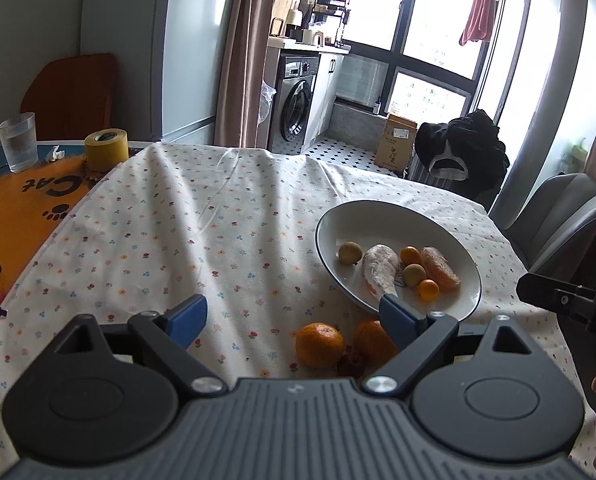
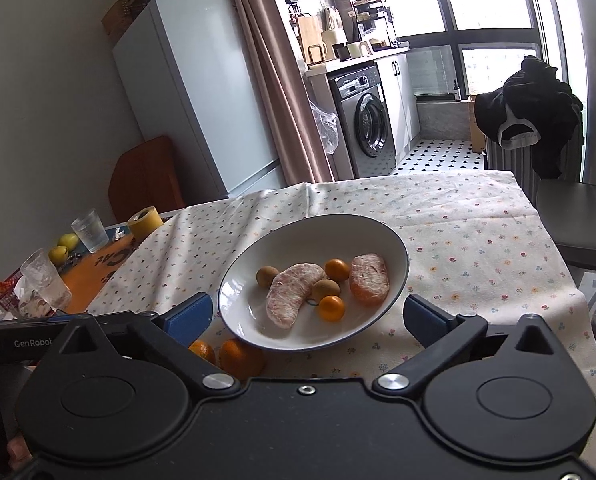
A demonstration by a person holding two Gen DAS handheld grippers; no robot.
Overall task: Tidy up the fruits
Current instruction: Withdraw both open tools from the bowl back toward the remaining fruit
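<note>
A white bowl [image 1: 338,216] [image 2: 298,232] sits on the flowered tablecloth and holds two peeled pomelo segments [image 2: 294,288], small orange kumquats [image 2: 331,308] and brownish round fruits [image 2: 267,276]. Two mandarins [image 1: 320,344] [image 2: 240,356] lie on the cloth just in front of the bowl's near-left rim, with something dark red [image 1: 350,364] between them. My left gripper [image 1: 294,316] hovers open above the mandarins, its right finger near the bowl rim. My right gripper [image 2: 308,312] is open too, straddling the bowl's near edge with nothing held.
To the left on the orange table top stand a yellow tape roll [image 1: 106,150], ribbed glasses [image 1: 18,142] [image 2: 46,284] and yellow-green fruits [image 2: 64,246]. A grey chair [image 1: 558,216] stands beyond the table's right edge. The cloth left of the bowl is bare.
</note>
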